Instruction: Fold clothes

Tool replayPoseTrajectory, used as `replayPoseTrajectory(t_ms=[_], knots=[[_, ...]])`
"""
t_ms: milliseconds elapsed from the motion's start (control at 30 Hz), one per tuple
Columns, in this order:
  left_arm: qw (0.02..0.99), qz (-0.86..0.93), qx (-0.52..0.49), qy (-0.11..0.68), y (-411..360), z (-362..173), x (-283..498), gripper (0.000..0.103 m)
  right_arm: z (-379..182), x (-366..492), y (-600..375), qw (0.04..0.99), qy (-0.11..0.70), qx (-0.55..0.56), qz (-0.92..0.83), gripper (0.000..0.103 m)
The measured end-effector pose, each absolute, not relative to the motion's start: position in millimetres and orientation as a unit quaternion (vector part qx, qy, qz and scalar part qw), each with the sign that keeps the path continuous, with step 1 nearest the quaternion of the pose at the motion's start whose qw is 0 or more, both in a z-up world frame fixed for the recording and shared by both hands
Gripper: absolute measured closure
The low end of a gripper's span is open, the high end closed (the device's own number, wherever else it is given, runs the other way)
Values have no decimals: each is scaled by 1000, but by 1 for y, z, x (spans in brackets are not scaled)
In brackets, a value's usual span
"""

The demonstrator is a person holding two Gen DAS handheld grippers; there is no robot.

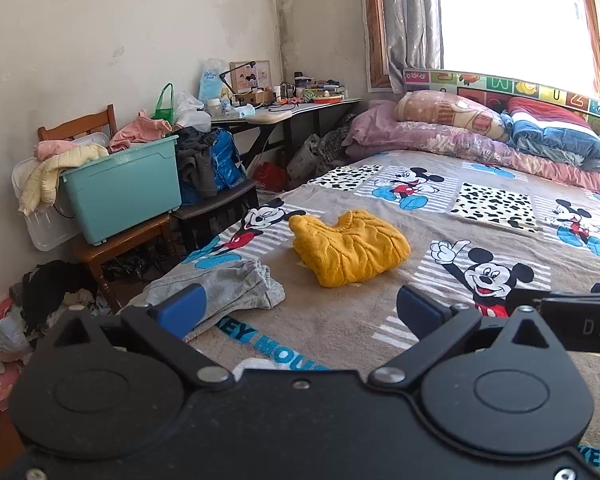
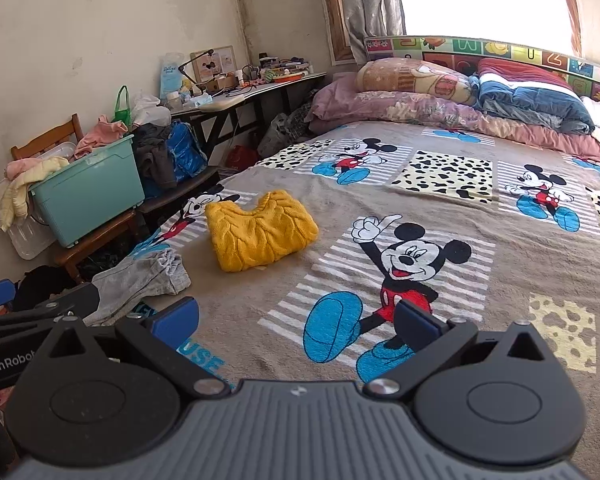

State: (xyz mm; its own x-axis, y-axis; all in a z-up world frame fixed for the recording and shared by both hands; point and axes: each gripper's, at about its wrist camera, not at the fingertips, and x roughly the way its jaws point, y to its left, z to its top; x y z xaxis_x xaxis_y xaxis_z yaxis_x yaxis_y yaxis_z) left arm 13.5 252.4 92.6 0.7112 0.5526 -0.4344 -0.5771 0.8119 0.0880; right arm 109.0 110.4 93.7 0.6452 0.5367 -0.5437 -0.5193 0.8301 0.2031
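Two garments lie on the bed in front of you: a yellow sweater (image 1: 350, 246), already folded into a compact block near the middle of the blanket (image 1: 380, 312), and grey pants (image 1: 224, 292), crumpled at the left edge of the bed, just left of the sweater and apart from it. Your left gripper (image 1: 300, 308) hangs above the blanket with its blue fingers spread wide and nothing between them; the left finger overlaps the pants in the view, though whether it touches the cloth cannot be told. Your right gripper (image 2: 296, 320) hovers beside it, likewise spread and empty, over the cartoon-mouse print. Judged from this layout, the pants are the next piece to fold. Take them at the waistband with one gripper and at a leg hem with the other, draw them onto open blanket clear of the sweater, and flatten them before making any crease. Beyond the bed edge a teal bin (image 1: 124, 188) of unfolded clothes sits on a wooden chair (image 1: 112, 248); pillows (image 1: 452, 120) are stacked at the headboard.
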Motion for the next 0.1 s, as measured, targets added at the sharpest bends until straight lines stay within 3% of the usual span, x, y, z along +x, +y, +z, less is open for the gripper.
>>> replayPoseTrajectory(t_ms=[100], knots=[[923, 312, -26, 223, 253, 93, 12, 0, 95, 108, 113, 907, 303, 14, 293, 0]])
